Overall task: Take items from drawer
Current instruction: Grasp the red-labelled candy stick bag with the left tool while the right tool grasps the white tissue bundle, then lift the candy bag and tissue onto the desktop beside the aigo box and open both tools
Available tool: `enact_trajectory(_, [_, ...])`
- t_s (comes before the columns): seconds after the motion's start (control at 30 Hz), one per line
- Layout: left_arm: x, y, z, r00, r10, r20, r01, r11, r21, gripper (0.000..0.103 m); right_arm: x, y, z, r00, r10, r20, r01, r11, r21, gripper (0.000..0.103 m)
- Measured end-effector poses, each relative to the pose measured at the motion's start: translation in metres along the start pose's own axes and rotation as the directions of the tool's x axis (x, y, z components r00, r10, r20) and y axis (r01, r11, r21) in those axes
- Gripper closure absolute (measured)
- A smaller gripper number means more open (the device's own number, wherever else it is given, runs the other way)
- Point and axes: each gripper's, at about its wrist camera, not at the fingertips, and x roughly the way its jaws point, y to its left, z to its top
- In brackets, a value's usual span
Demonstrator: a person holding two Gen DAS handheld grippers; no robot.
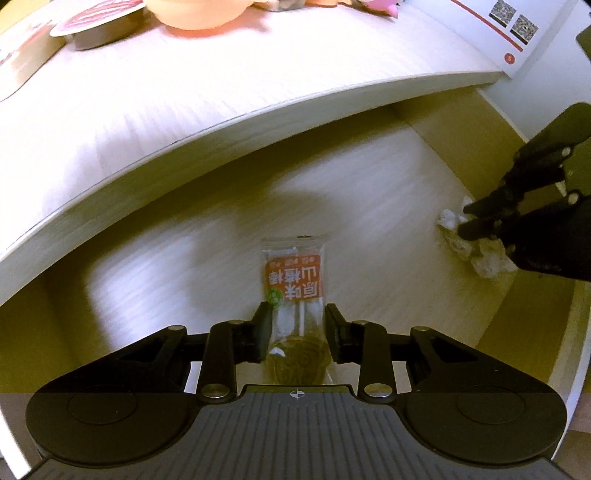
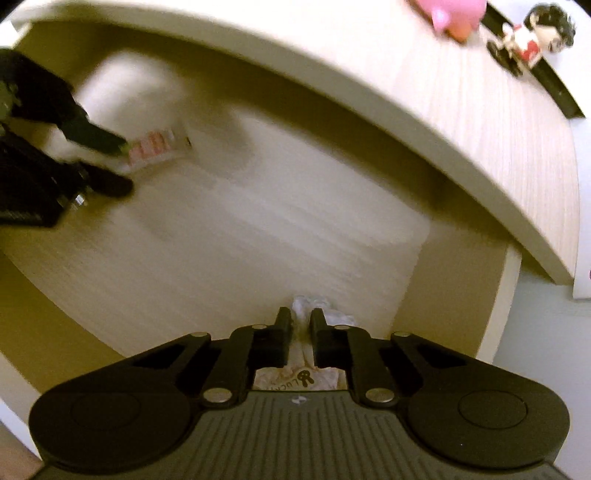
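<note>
The left gripper (image 1: 297, 314) points down into the open drawer (image 1: 369, 192), jaws half spread, with a lollipop packet (image 1: 293, 280) lying on the drawer floor between the fingertips. The packet is clear with an orange label bearing Chinese print; its white stick and dark round candy sit at the end nearest the gripper body. Neither pad visibly presses on the wrapper, and a narrow gap shows on each side. The right gripper (image 2: 298, 319) also points steeply down into the drawer, near the drawer's right wall, with its jaws drawn narrow and clamped on a crumpled white wrapper (image 2: 308, 304); printed lettering on the wrapper shows beneath the fingers. In the left wrist view, the right gripper (image 1: 466, 219) appears ahead and well to the right, its fingertips in the white wrapper (image 1: 476, 251). Above the drawer, the desk top (image 1: 184, 103) carries a foil-lidded cup, an orange bowl, a pink toy (image 2: 458, 14) and a small figurine (image 2: 532, 37).
</note>
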Motion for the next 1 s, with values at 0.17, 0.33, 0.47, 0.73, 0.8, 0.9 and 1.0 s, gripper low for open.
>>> enact_trajectory(0.17, [-0.023, 0.004, -0.006, 1.000, -0.002, 0.014, 0.002, 1.000, -0.001, 0.070, -0.022, 0.009, 0.003, 0.996, 0.038, 0.086, -0.041, 0.999, 0.030, 0.093])
enact_trajectory(0.33, [-0.068, -0.009, -0.013, 0.997, 0.008, 0.080, -0.012, 0.999, 0.047, 0.070, -0.047, 0.003, -0.002, 0.977, 0.082, 0.196, -0.104, 0.989, 0.101, 0.093])
enact_trajectory(0.47, [-0.129, -0.017, -0.014, 0.981, -0.024, 0.190, 0.009, 0.996, 0.084, 0.070, -0.085, -0.012, -0.004, 0.939, 0.109, 0.327, -0.169, 0.972, 0.162, 0.093])
enact_trajectory(0.73, [-0.221, 0.012, 0.044, 0.846, 0.084, 0.526, -0.083, 0.996, -0.024, 0.070, -0.201, -0.085, 0.028, 0.753, -0.022, 0.658, -0.222, 0.933, 0.284, 0.093])
enact_trajectory(0.8, [-0.207, 0.012, 0.059, 0.842, 0.109, 0.529, -0.090, 0.994, -0.061, 0.070, -0.212, -0.102, 0.031, 0.731, -0.062, 0.680, -0.209, 0.927, 0.310, 0.093])
enact_trajectory(0.9, [-0.195, 0.034, 0.069, 0.853, 0.142, 0.503, -0.092, 0.988, -0.123, 0.070, -0.207, -0.120, 0.050, 0.736, -0.096, 0.670, -0.199, 0.915, 0.351, 0.093])
enact_trajectory(1.0, [-0.170, 0.051, 0.078, 0.877, 0.157, 0.455, -0.089, 0.982, -0.168, 0.070, -0.179, -0.131, 0.060, 0.756, -0.114, 0.645, -0.205, 0.894, 0.398, 0.093])
